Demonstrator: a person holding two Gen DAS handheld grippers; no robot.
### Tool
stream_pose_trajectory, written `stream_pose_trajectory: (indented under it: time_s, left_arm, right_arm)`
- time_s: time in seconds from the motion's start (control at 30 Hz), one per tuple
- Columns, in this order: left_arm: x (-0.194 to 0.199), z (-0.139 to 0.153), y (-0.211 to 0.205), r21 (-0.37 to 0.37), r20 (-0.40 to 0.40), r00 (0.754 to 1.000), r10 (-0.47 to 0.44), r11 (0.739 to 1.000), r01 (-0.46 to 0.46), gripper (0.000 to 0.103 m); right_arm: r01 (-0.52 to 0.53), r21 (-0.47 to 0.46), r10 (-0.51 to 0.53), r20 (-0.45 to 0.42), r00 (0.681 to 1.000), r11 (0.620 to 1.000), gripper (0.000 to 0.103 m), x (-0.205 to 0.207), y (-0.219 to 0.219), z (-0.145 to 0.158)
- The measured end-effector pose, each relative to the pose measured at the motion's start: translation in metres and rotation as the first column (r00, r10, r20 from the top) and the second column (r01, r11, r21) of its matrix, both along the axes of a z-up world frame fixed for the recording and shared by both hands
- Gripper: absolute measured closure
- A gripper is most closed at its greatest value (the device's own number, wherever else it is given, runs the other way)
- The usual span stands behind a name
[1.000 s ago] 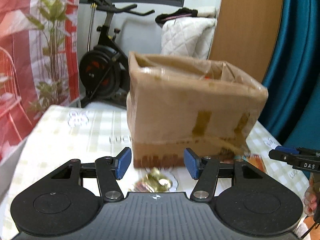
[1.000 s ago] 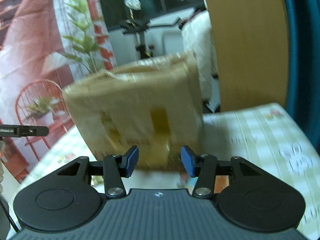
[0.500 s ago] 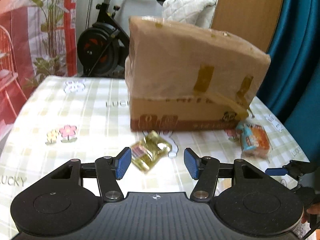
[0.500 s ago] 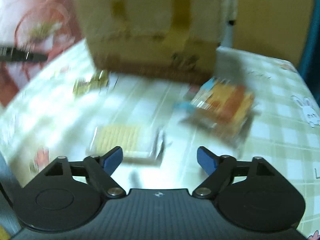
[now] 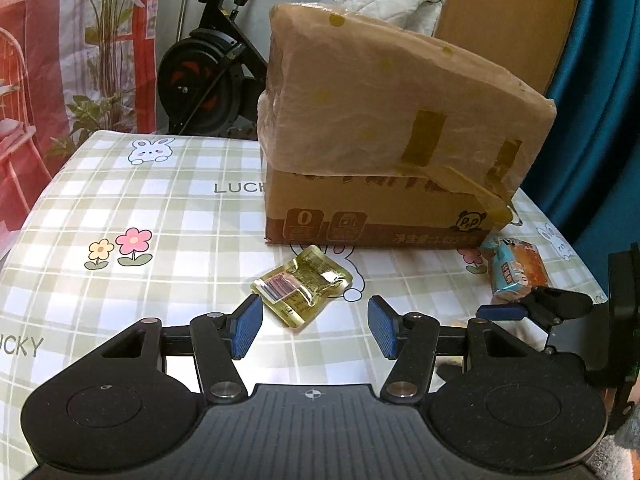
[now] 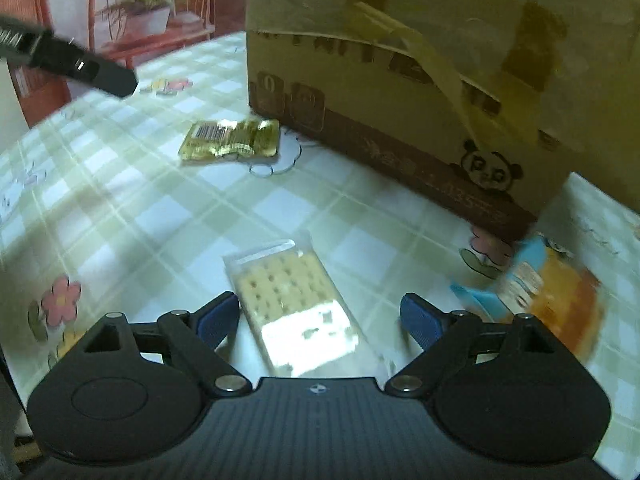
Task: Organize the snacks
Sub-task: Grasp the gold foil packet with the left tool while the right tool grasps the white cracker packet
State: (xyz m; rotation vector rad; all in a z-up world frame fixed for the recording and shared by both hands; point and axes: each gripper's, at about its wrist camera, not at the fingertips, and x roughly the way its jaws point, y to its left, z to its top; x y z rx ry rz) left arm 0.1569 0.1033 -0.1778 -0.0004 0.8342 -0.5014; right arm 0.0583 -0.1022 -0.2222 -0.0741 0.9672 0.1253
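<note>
The right gripper has its two blue-padded fingers spread wide and holds nothing; a clear-wrapped cracker packet lies flat on the table between them, its near end reaching back under the tool and its length running away and slightly left of the fingers' line. To take it well, the gripper probably needs lowering until the pads straddle the packet's long edges, turning a little to match its slant, then closing gently so the pale, dimpled crackers inside do not crack; the glossy film may slip. Just right of the right finger sits a blue and orange snack pack, blurred. Further ahead and left lies a shiny gold sachet with a barcode. Beyond these stands a taped cardboard box, probably where the snacks belong. The left gripper is likewise spread and empty, with the gold sachet just ahead of its fingers, nearer the left one. Everything rests on a green checked tablecloth.
</note>
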Motion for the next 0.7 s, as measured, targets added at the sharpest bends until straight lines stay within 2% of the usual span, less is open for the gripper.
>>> stream_pose_trajectory:
  time_s: [0.07,0.13,0.23,0.3,0.33,0.37,0.4,0.57,0.7]
  left_arm:
    - [0.003,-0.004,0.000,-0.002,-0.008,1.000,0.005,1.000,-0.005,0.042]
    - [0.005,-0.006,0.000,-0.007,-0.015,1.000,0.001,1.000,-0.001,0.042]
    - [0.010,-0.010,-0.002,0.001,-0.017,1.000,-0.008,1.000,0.008,0.042]
    - [0.013,-0.013,-0.006,0.016,-0.016,1.000,-0.013,1.000,0.013,0.042]
    - [0.015,-0.014,-0.008,0.024,-0.014,1.000,-0.017,1.000,0.017,0.042]
    - [0.016,-0.016,-0.010,0.033,-0.010,1.000,-0.025,0.999,0.025,0.042]
    - [0.017,-0.016,-0.013,0.043,-0.004,1.000,-0.030,0.999,0.031,0.042]
    - [0.030,-0.011,-0.018,0.044,0.023,0.998,-0.057,0.997,0.056,0.040]
    - [0.045,-0.006,-0.024,0.070,0.099,0.992,-0.081,0.995,0.074,0.038]
  right_arm:
    - [0.051,0.056,-0.051,-0.002,0.999,0.997,0.019,0.004,-0.005,-0.003]
    - [0.084,0.063,-0.084,0.008,0.996,0.994,0.021,0.000,-0.005,-0.002]
    - [0.068,0.059,-0.069,0.018,0.997,0.996,0.021,-0.011,0.002,-0.001]
    - [0.057,0.056,-0.059,0.036,0.998,0.997,0.025,-0.019,0.005,-0.001]
    - [0.056,0.058,-0.058,0.049,0.997,0.997,0.032,-0.022,0.005,0.000]
    - [0.056,0.063,-0.060,0.063,0.996,0.996,0.048,-0.024,0.005,0.000]
    - [0.059,0.065,-0.064,0.076,0.995,0.996,0.054,-0.024,0.004,0.001]
    - [0.100,0.100,-0.110,0.102,0.989,0.990,0.055,-0.009,-0.002,-0.002]
    - [0.182,0.114,-0.196,0.134,0.971,0.977,0.055,0.002,-0.010,-0.006]
